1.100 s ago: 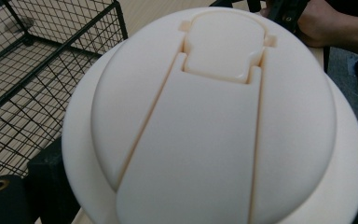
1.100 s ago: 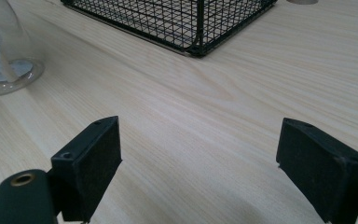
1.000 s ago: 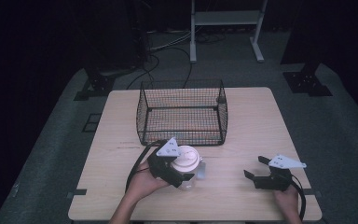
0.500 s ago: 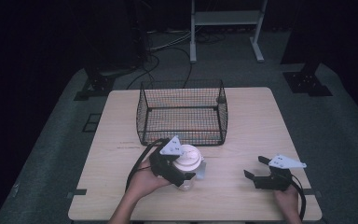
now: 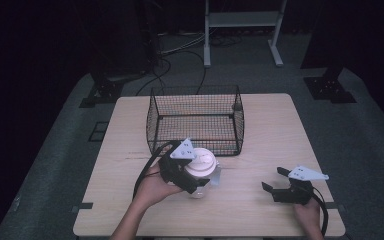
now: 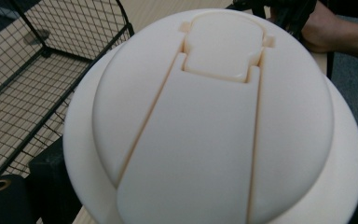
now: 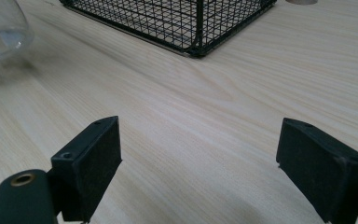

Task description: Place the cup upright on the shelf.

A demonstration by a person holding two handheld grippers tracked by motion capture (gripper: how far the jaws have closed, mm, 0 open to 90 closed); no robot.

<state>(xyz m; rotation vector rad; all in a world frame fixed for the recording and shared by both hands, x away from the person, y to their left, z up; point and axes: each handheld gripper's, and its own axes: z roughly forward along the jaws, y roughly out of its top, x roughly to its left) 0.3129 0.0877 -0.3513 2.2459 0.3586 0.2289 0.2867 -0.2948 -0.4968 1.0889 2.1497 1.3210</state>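
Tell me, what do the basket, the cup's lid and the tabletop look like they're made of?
The basket: thin black wire mesh, probably coated metal. The lid: smooth matt cream plastic, judging by its moulded seams and flip tab; the cup under it looks like clear plastic or glass. The tabletop: pale wood or wood-look laminate, with visible grain lines.

Wire basket (image 5: 195, 120) blocks table (image 5: 280, 125) centre-rear, open on top. Lidded cup (image 5: 202, 167) w/ left gripper (image 5: 192, 175) stands just in front of basket's near wall, tight gap there. Bare wood betw. cup & right gripper (image 5: 275, 181); right side & far-right corner free.
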